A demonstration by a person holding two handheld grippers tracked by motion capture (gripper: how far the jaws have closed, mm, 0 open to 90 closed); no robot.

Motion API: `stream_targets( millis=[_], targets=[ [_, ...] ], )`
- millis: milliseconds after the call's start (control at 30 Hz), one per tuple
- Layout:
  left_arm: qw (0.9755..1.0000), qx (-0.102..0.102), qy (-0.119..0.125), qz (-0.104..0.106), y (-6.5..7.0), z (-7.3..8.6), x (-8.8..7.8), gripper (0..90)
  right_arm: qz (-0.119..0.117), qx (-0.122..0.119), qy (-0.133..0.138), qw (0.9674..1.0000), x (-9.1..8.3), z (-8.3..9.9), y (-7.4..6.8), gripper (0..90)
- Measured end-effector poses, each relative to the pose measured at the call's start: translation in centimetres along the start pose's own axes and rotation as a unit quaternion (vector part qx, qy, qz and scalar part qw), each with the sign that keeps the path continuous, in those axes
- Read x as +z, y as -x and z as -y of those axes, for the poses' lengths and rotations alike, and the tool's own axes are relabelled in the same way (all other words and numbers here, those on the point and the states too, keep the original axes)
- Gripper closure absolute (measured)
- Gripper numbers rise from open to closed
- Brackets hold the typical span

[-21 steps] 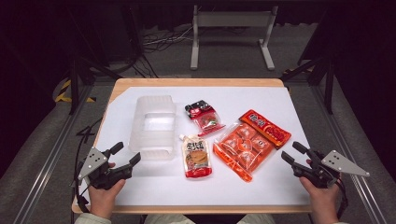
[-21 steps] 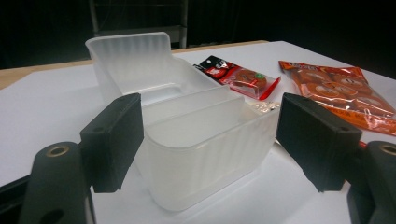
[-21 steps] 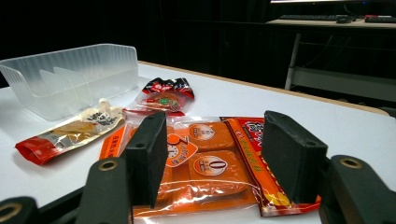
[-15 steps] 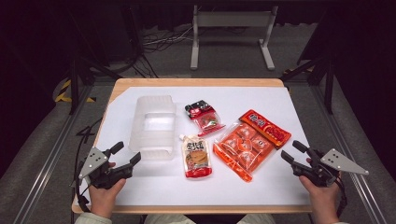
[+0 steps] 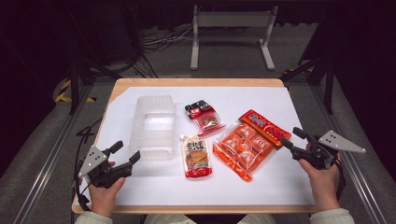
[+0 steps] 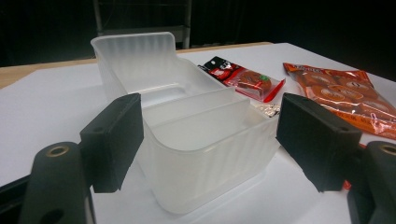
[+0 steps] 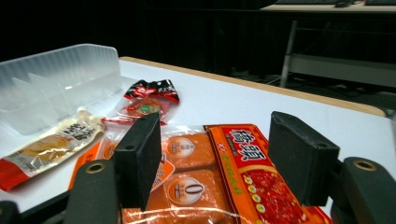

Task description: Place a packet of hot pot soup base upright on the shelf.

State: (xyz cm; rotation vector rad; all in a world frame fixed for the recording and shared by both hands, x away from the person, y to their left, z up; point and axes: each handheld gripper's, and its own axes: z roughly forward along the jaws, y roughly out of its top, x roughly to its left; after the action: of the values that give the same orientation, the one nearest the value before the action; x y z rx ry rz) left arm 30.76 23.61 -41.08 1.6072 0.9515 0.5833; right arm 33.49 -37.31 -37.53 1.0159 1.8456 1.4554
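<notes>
White table (image 5: 140,186), high view. A clear tray (image 5: 154,125) is seen left of centre, its long axis running up and down the frame. Three snack packs are laid to its right: a pouch (image 5: 196,157) low at centre, a small red pack (image 5: 204,115) above it, and a large orange bag (image 5: 247,147) slanted from upper right to lower left. The left gripper (image 5: 127,154) is held at lower left, jaws spread and empty, aimed up and right at the tray's near end; in the left gripper view the tray (image 6: 196,135) is framed just ahead between the jaws, untouched. The right gripper (image 5: 293,138) is held at right, jaws spread and empty, aimed left at the bag's upper end, close by but apart. In the right gripper view the bag (image 7: 224,172) lies directly beneath and ahead. Judged: the right hand is nearer the bag, the left nearer the tray; a short advance leftward would be needed for the bag.
</notes>
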Motion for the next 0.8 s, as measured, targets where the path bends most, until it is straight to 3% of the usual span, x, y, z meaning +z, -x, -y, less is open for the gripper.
stream_targets(
  millis=[133,233,333,600,700,800],
  targets=[
    [1.0000,0.000,-0.001,-0.001,0.0,0.0,0.1,23.8,-0.004,0.005,0.002,1.0000,0.8,-0.5,0.7,33.9],
    [1.0000,0.002,-0.003,-0.001,0.0,0.0,0.2,23.8,0.001,-0.004,0.000,1.0000,1.5,-0.8,1.0,35.4],
    [1.0000,0.002,-0.007,-0.004,0.0,0.0,0.3,23.9,-0.011,-0.004,-0.021,0.9997,1.9,-1.0,1.1,38.8],
    [1.0000,0.003,-0.005,-0.005,0.0,-0.1,0.5,24.1,0.021,-0.006,-0.028,0.9994,3.2,-1.4,1.6,35.6],
    [1.0000,0.003,-0.007,-0.005,0.0,0.0,0.5,24.1,0.050,-0.016,-0.056,0.9971,3.8,-1.3,1.9,35.8],
    [1.0000,0.002,-0.006,-0.006,-0.1,0.0,0.5,24.0,0.058,-0.016,-0.063,0.9962,4.2,-1.1,2.4,36.6]
  ],
)
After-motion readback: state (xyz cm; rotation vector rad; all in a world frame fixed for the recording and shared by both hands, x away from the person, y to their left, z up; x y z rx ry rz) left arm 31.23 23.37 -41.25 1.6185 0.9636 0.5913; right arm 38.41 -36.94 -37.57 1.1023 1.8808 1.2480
